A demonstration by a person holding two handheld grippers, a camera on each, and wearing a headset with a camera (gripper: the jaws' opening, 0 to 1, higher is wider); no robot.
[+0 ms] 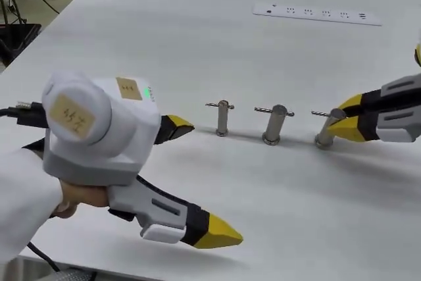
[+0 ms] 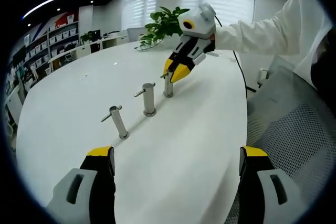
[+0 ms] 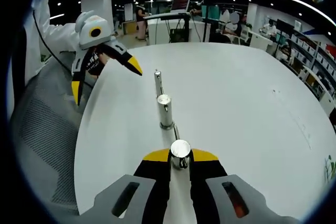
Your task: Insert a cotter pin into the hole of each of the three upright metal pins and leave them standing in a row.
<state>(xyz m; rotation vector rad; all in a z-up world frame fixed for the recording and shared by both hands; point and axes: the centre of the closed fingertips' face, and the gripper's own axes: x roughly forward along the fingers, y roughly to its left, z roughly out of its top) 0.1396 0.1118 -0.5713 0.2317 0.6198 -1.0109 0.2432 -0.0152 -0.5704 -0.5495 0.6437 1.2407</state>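
head view puts the left gripper [image 1: 216, 181] nearest, held by a hand [image 1: 79, 195] in a white sleeve [image 1: 20, 208] above the smooth white tabletop [image 1: 296, 208]. its yellow-tipped black jaws are spread wide and nothing is held between them.

just beyond, three upright silver cylindrical metal pins are seen standing apart in a straight row on wider round bases: the left pin [image 1: 222, 123], the middle pin [image 1: 272, 126] and the right pin [image 1: 324, 136]. a thin wire cotter pin is passed crosswise through the top of each: the left cotter pin [image 1: 217, 105], the middle cotter pin [image 1: 266, 110] and the right cotter pin [image 1: 319, 114].

the right gripper [image 1: 335, 122] is seen at the right edge, and its jaws are closed around the top of the right pin. in the right gripper view that pin's round head is wedged between the two yellow tips. the other two pins are lined up behind it, and the left gripper is seen off to the left past the table edge.

farthest away, a flat white power strip [image 1: 316, 13] is laid on the tabletop, well apart from the row. in the left gripper view a green leafy plant [image 2: 165, 22] is seen past the far end of the table.
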